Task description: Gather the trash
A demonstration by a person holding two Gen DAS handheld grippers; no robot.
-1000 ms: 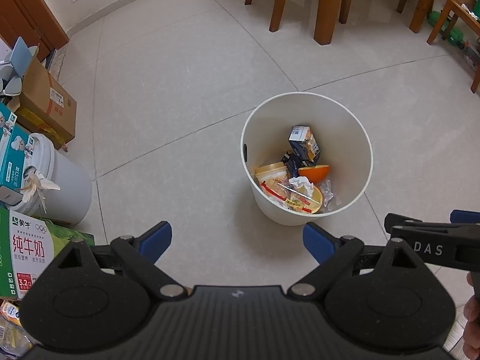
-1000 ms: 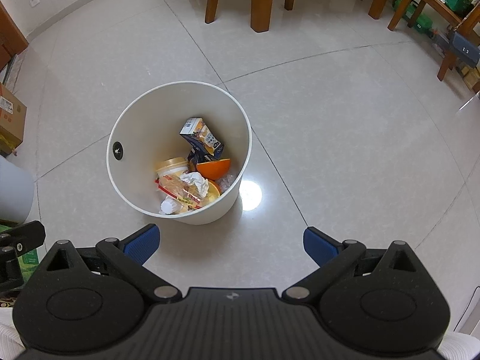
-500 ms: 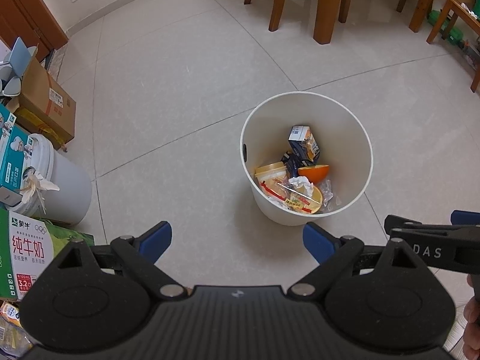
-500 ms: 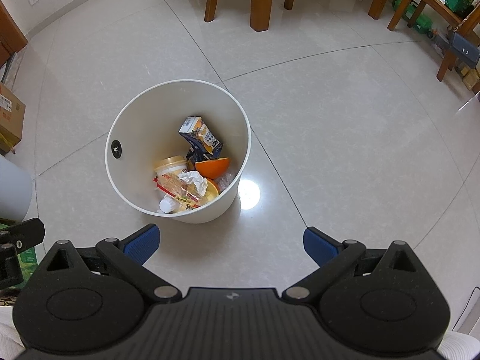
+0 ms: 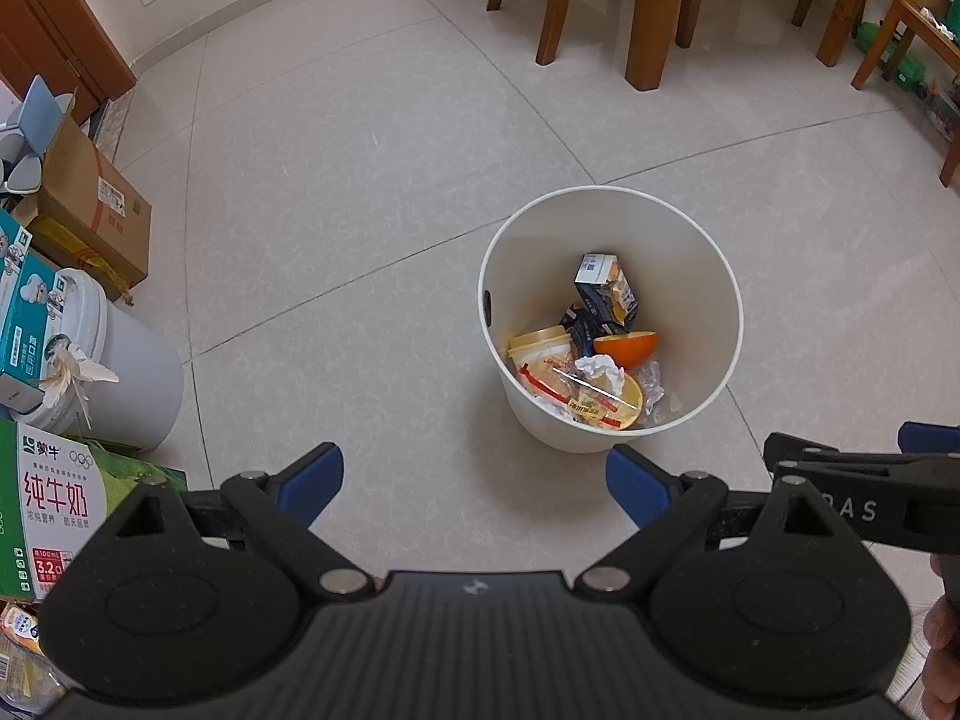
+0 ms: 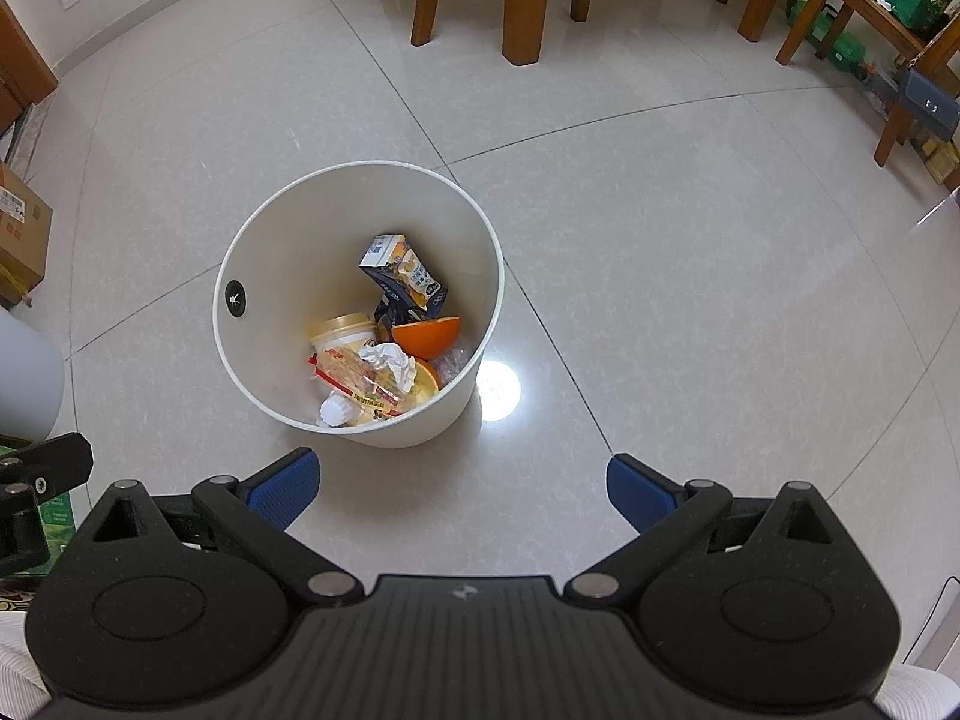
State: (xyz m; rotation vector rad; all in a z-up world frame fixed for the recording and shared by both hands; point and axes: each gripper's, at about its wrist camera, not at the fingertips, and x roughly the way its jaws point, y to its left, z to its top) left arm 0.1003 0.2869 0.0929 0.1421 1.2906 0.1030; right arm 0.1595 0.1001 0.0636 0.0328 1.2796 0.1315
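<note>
Pale glossy tiled floor (image 6: 690,276), grey grout lines; brown wooden table and chair legs (image 6: 523,0) are seen at the far side. A ceiling-light glare spot (image 6: 498,387) is reflected on the tile just right of the bin.

A white round trash bin (image 6: 282,228) stands upright on the floor, ahead of both grippers, and is touched by neither. Inside are seen a small drink carton (image 6: 405,273) tilted against the far wall, an orange half (image 6: 426,336), a yellow-lidded cup (image 6: 345,330), crumpled white tissue (image 6: 393,363), a red-and-yellow wrapper (image 6: 354,381) and clear plastic film (image 5: 654,381).

Left gripper (image 5: 474,480): jaws spread wide, blue pads (image 5: 315,477) apart, nothing held. Right gripper (image 6: 462,483): likewise spread, empty; blue pads (image 6: 639,489) well apart.

At the left edge are noted a white lidded bucket (image 5: 126,372), a cardboard box (image 5: 90,204) and a milk carton case (image 5: 51,510). The right gripper's black frame is seen in the left view at right, with a hand (image 5: 942,654) below it.
</note>
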